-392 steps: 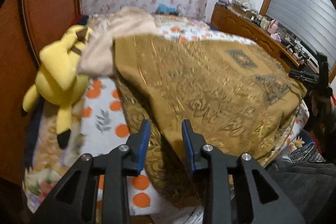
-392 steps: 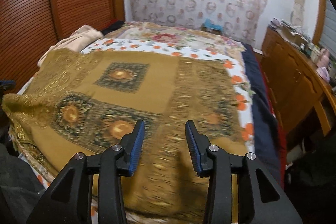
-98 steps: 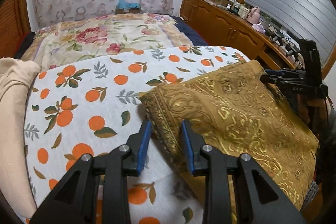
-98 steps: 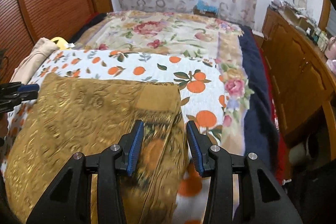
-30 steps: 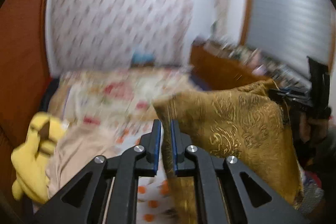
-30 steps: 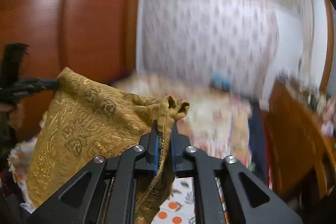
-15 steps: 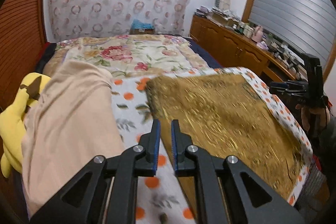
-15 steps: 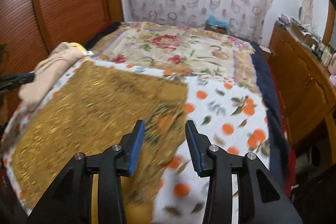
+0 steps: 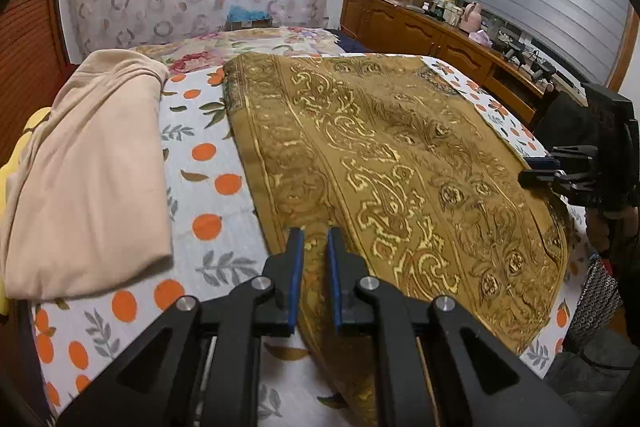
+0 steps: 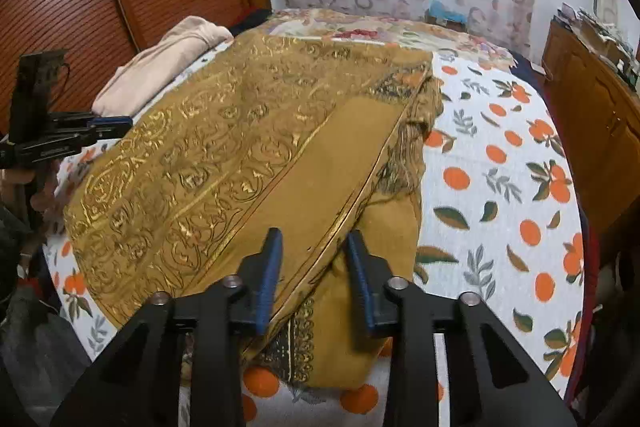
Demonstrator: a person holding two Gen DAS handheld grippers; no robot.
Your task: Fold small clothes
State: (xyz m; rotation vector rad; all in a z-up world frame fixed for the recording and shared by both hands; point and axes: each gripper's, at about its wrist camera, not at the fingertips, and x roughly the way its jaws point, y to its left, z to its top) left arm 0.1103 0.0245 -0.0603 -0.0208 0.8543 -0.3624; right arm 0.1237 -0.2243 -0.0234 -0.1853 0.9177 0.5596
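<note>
Settling the folded gold cloth [image 9: 400, 147] flat on the orange-print sheet [image 9: 208, 187], just beside the beige garment [image 9: 92, 167]. Pinching the near corner on the garment side in the left gripper [image 9: 315, 235], jaws nearly together on the fabric. Closing the right gripper [image 10: 314, 239] around the hem farthest from the garment, pads not yet pressing (layers lying loose between them). Best keeping both corners level and taut, squaring edges before letting go. Showing, only from the right wrist, uneven lower layers sticking out; only from the left, the gap beside the garment.
</note>
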